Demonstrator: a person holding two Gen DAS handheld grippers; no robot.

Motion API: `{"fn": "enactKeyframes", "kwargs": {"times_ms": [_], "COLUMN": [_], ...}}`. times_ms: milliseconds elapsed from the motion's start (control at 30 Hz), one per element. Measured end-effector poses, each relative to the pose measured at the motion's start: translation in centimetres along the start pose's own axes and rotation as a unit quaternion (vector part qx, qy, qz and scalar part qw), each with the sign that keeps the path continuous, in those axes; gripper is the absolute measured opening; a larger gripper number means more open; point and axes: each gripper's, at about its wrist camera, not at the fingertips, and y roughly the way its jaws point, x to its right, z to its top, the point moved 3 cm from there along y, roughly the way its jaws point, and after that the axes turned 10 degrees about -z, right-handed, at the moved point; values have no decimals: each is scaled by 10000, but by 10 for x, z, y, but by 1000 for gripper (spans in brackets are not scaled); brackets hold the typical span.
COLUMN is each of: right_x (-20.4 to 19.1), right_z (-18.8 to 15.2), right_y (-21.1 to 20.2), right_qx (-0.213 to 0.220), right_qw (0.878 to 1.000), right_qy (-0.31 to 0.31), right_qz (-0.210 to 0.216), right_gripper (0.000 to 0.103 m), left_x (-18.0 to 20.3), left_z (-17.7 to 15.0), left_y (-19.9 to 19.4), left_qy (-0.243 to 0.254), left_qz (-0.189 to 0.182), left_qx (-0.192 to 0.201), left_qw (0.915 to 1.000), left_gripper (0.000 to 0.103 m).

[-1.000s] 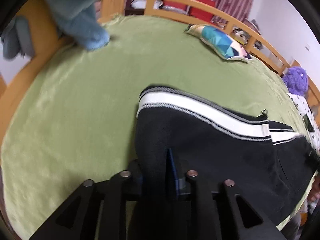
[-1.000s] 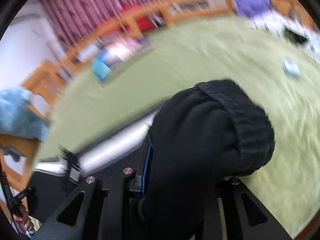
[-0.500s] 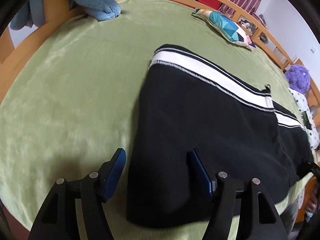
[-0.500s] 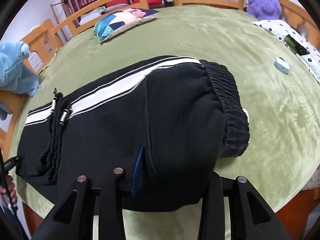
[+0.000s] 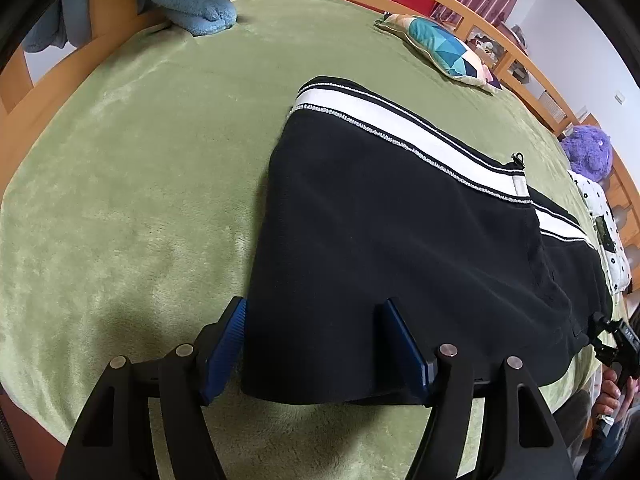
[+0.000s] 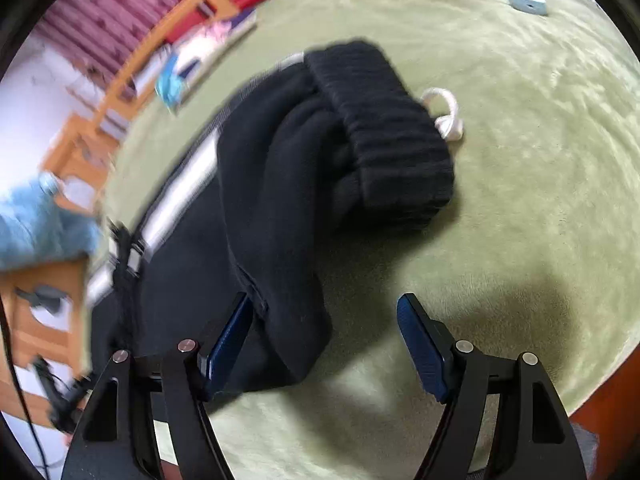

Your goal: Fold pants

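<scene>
**Squaring up the fold before we go on**

We have the black pants (image 5: 400, 248) lying flat on the green blanket (image 5: 140, 160), folded lengthwise so the white side stripe (image 5: 400, 128) runs along the far edge. Our left gripper (image 5: 316, 344) is spread wide with nothing in it; its blue pads (image 5: 226, 344) straddle the near corner of the cloth at the leg end. Our right gripper (image 6: 324, 340) is just as wide apart and holds nothing; a bunched lobe of black fabric sits between its pads, against the left one. That view is blurred, so we cannot say whether the pads touch the cloth.

The waistband (image 6: 384, 128) end looks lumpy: the ribbed band lies rumpled on the blanket and the white drawstring (image 6: 446, 116) spills out beside it. We judge that this end wants flattening first. We would tuck the drawstring inside, pinch both layers near the waistband corner, and do the same with the left at the leg end. Grip low and catch every layer, or the underside will drag. A pillow (image 5: 440, 46) and a blue towel (image 5: 188, 0) lie well apart.
</scene>
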Motion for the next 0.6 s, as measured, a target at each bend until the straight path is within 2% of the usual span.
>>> {"fn": "enactKeyframes", "kwargs": {"times_ms": [67,133,167,200,267,300,333,367,400,467,533,567,600], "right_x": [6,10,12,14,15,14,11,9,6,-7,-23,-27,-26], "right_z": [11,24,32,39,50,56,64,71,78,89,86,81,78], "right_y": [-7,-3,6,19,31,31,26,21,14,-13,-28,-29,-23], "right_qx": [307,447,383,247,194,236,301,398,540,1045,1473,1555,1476], "right_qw": [9986,9954,9935,9923,9890,9885,9895,9904,9914,9927,9889,9873,9877], "right_qy": [356,712,908,1090,1357,1401,1363,1274,1130,483,-62,-307,-372], "right_qz": [242,459,575,541,551,520,385,347,385,351,180,-105,-356], "right_gripper": [75,81,90,92,91,84,75,59,51,45,45,49,59], "left_x": [0,-1,-1,-1,-1,-1,-1,0,0,2,4,3,3], "left_z": [1,1,1,1,2,3,3,5,5,8,9,8,8], "left_y": [0,0,1,1,2,3,4,5,5,7,6,5,5], "left_qy": [-37,-78,-93,-115,-156,-169,-177,-185,-191,-190,-168,-159,-163], "left_qz": [-26,-35,-28,-15,7,23,37,50,59,69,102,103,94], "left_qx": [-12,-28,-35,-43,-56,-70,-79,-87,-92,-102,-95,-87,-75], "left_qw": [10000,10000,9999,9999,9999,9998,9998,9998,9998,9997,9998,9998,9998], "left_gripper": [67,67,67,67,67,67,67,67,67,67,67,67,67]}}
